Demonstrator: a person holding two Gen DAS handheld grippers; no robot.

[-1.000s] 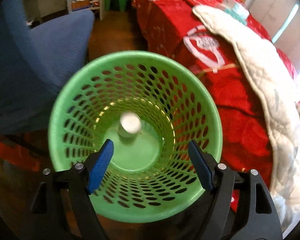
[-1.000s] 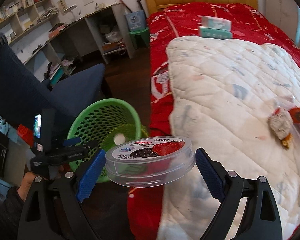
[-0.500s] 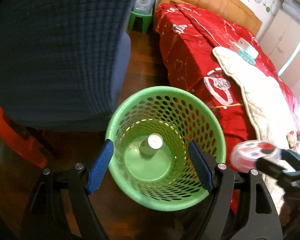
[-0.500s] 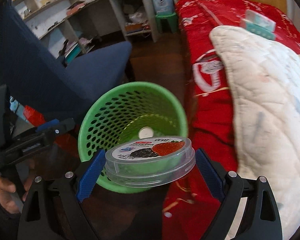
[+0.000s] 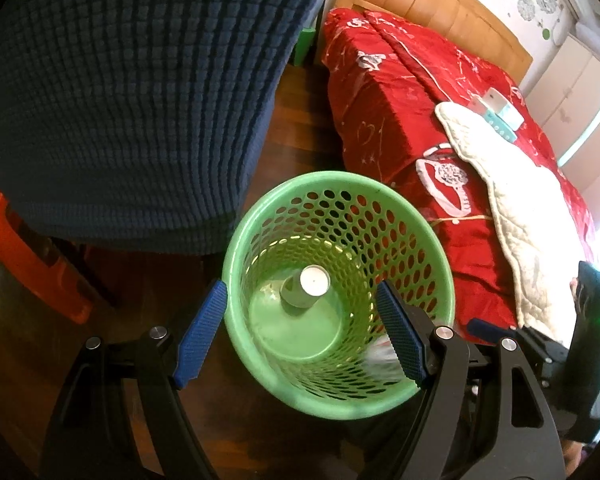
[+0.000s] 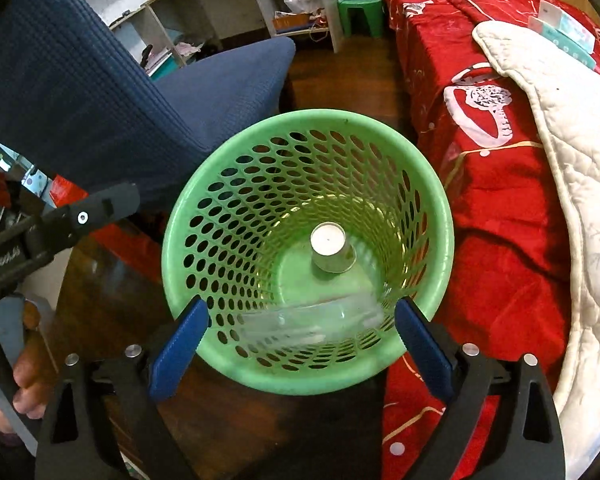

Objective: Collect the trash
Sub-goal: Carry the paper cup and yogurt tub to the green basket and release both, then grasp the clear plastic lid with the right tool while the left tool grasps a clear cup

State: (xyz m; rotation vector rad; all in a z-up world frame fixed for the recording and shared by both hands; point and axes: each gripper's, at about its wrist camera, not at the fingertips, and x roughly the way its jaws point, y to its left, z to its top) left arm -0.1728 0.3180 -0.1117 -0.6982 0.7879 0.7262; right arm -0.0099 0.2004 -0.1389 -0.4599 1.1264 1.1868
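Note:
A green perforated basket (image 5: 440,280) (image 6: 440,200) stands on the dark wood floor between a chair and a bed. An upturned white cup (image 5: 306,290) (image 6: 332,252) sits on its bottom. A clear round plastic container (image 6: 312,322) (image 5: 380,354), blurred, is loose inside the basket against its near wall. My right gripper (image 6: 300,344) hangs over the near rim, its jaws opening, and the pads do not touch the container. My left gripper (image 5: 300,332) stands open over the basket's left rim with nothing held; the right wrist view shows it at the left edge.
A blue chair (image 5: 120,100) (image 6: 100,92) crowds the basket's left side. A bed with a red cover (image 5: 400,100) (image 6: 492,200) and a white quilt (image 6: 572,140) borders the right. A green stool (image 6: 360,12) and desk shelves (image 6: 204,4) stand at the back. A hand (image 6: 24,376) holds the left gripper.
My right gripper came down over the basket and let go of the clear container, which now lies inside it. The left gripper drew back from the basket in the first half second, then held still.

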